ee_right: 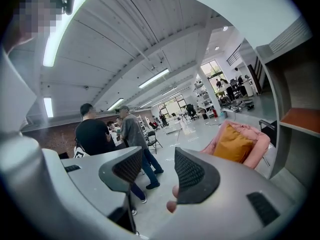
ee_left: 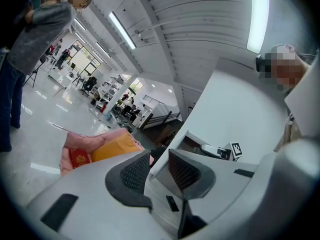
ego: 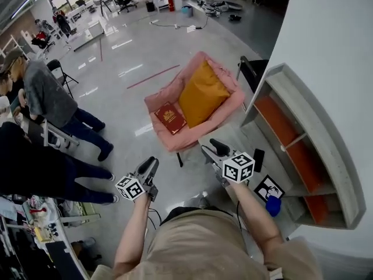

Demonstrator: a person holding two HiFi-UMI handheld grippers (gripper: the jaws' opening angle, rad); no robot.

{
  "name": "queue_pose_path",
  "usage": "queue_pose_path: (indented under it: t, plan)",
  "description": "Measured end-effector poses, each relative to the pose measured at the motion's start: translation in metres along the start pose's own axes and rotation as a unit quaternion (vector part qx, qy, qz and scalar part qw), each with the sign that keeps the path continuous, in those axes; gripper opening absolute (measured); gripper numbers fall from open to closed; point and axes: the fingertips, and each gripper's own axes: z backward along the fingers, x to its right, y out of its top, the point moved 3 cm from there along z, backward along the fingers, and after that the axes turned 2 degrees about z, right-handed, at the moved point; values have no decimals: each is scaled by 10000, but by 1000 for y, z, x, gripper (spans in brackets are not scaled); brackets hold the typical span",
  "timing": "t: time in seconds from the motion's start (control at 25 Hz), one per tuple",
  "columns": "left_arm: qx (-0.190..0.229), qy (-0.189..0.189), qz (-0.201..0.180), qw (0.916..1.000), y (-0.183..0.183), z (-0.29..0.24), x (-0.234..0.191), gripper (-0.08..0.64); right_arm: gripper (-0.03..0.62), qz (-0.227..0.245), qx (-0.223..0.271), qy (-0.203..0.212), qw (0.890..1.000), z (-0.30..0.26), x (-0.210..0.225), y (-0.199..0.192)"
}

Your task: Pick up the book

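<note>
A: Which step?

B: Approach, by the look of it. Nothing gripped, nothing touched.

A: Spotted the book [ego: 170,118]?

B: Yes. Red, lying flat on the seat of the pink chair [ego: 178,143], just left of the orange cushion [ego: 202,92]. Farther off than both claws and well apart from them.

A: And the left gripper [ego: 152,163]?

B: At near left, held about level. Pads parted by a narrow gap, pinching nothing.

A: Right gripper [ego: 211,147]?

B: At near right, close to the shelf [ego: 303,127], tipped slightly down. Spread wide, likewise empty.

A: Next move?

B: Most likely closing the distance to the chair, then lowering one claw toward the seat. Flat on soft fabric, so only a thin edge to catch. Probably best taken with the spread right claw, or with the left after widening it. Sensible to come in at the near or left edge, away from the cushion. Then slip one pad under the cover, pinch cover and pages together, and lift.
</note>
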Motion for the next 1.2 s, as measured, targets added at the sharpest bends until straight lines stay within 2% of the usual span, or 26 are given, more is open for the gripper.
queue_pose_path:
  t: [0.28,0.52,0.68,1.2]
  plan:
    - [82,177,223,9996,-16,-12,-12,104,207,-66,-183,102,9998,-21,24,-3]
    - [153,289,191,9993,8,-20,-36,109,207,-1,-305,157,9994,-50,26,2]
    - [127,285,226,9993,20,-34,-70,110,207,15,-238,71,9997,-74,35,7]
    - [-234,-318,359,9986,100,-104,-175,110,207,-49,-256,-389,9989,-196,54,33]
